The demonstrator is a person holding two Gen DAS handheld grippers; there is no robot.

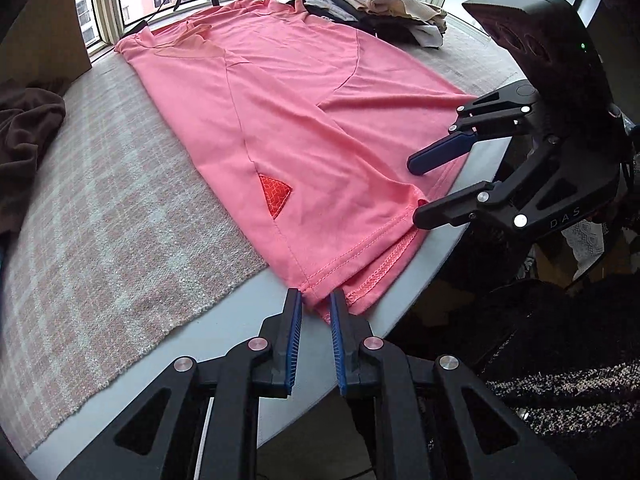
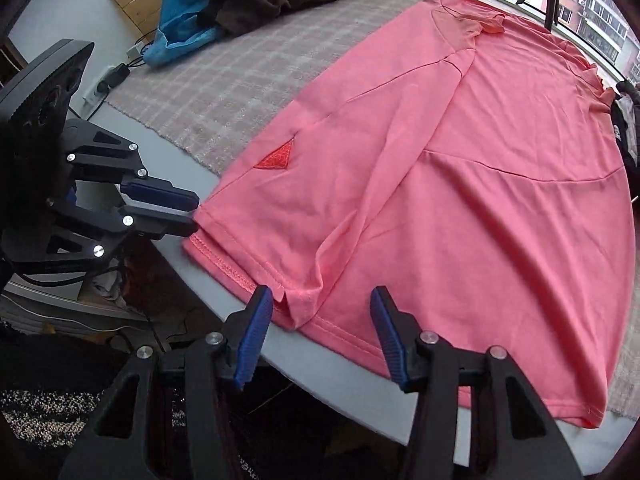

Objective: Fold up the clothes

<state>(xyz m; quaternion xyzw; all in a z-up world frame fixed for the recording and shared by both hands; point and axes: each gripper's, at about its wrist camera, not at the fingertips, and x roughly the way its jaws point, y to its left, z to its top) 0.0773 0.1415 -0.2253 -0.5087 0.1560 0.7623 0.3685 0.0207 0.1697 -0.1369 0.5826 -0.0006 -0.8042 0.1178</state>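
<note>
Left wrist view: left gripper [image 1: 314, 306] pinches the hem corner of the pink shirt [image 1: 288, 120], pads nearly together on the cloth. Shirt lies flat on the checked mat [image 1: 100, 200], hem at the table edge [image 1: 248, 300]. Thin, limp knit (light, will sag and crease), so the stitched hem is the firmest hold. Right gripper [image 2: 322, 320] straddles the hem, fingers wide apart, not yet gripping

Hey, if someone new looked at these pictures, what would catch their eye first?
A big pink shirt spread flat across the checked cloth, hem toward the table's near edge. The left tool is nearly closed around the hem corner, while the right tool stands open over the hem. A pile of clothes sits by the window.
</note>
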